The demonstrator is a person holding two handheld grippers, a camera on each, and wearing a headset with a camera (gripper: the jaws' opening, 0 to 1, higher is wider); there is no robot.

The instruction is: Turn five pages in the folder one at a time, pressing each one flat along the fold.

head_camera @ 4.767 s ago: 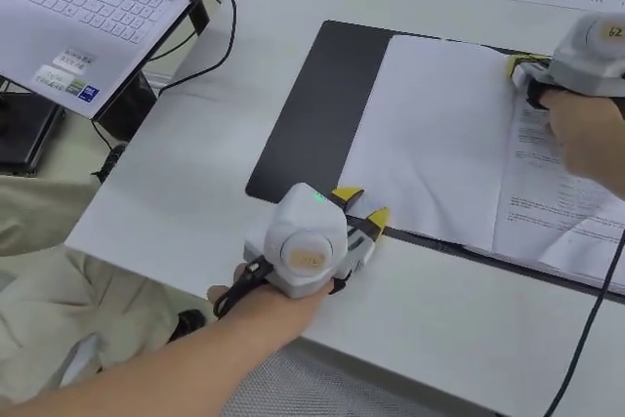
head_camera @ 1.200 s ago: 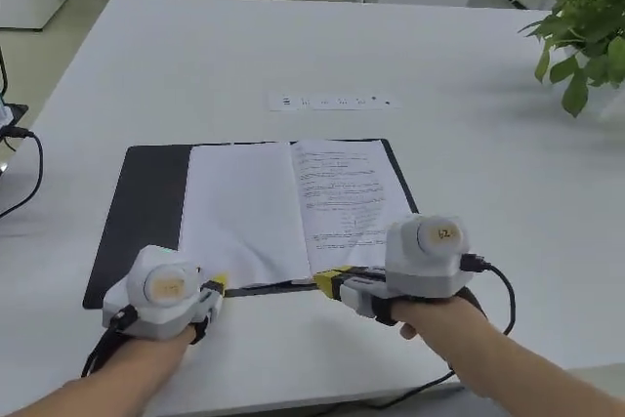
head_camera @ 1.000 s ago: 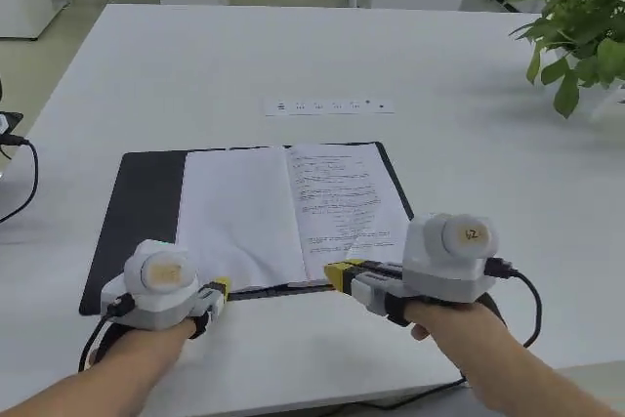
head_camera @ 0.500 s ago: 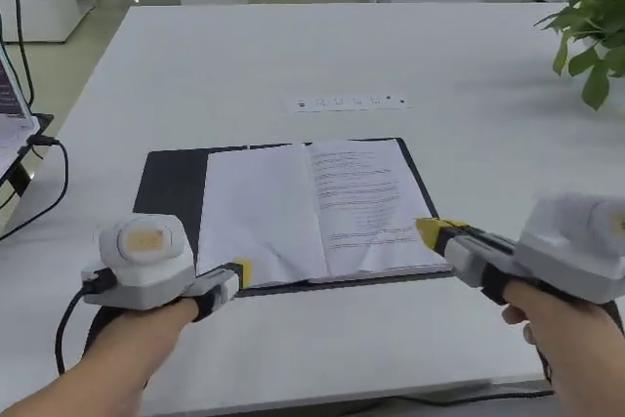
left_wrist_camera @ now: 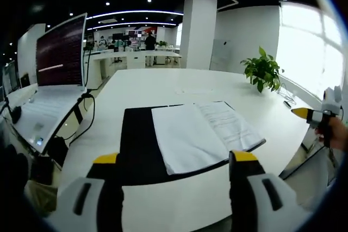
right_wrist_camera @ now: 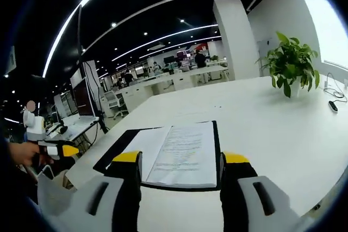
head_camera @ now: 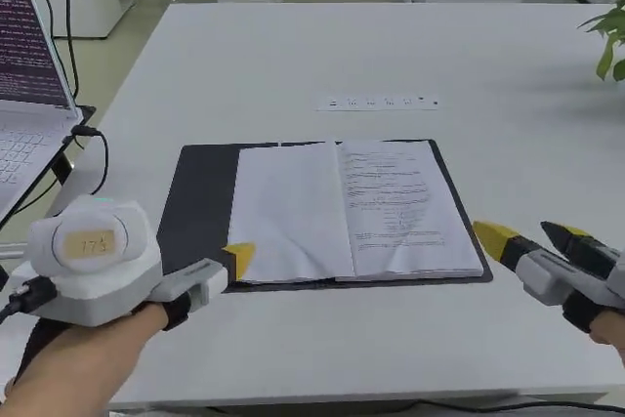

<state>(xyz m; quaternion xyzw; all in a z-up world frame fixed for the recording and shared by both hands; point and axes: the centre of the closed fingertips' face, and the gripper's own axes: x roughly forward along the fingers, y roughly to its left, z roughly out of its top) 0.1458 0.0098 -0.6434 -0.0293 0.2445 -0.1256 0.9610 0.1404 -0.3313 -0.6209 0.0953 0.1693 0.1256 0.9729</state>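
The folder lies open and flat on the white table, with its black cover (head_camera: 200, 204) at the left, a blank white page (head_camera: 289, 210) and a printed page (head_camera: 402, 204). My left gripper (head_camera: 235, 261) hovers open just off the folder's front left corner, holding nothing. My right gripper (head_camera: 532, 237) is open past the front right corner, clear of the pages. In the left gripper view the folder (left_wrist_camera: 187, 134) lies beyond my left gripper (left_wrist_camera: 175, 158), with the right gripper (left_wrist_camera: 304, 114) far right. In the right gripper view the folder (right_wrist_camera: 182, 150) lies ahead of my right gripper (right_wrist_camera: 181, 157).
An open laptop (head_camera: 21, 95) stands on a raised stand at the left, with a cable (head_camera: 98, 158) hanging beside it. A white power strip (head_camera: 377, 102) lies behind the folder. A potted plant (head_camera: 611, 31) is at the far right. The table's front edge is near my hands.
Both grippers have drawn back from the folder's front edge and spread apart, the right one far to the right with its jaws now apart. The head camera has swung left.
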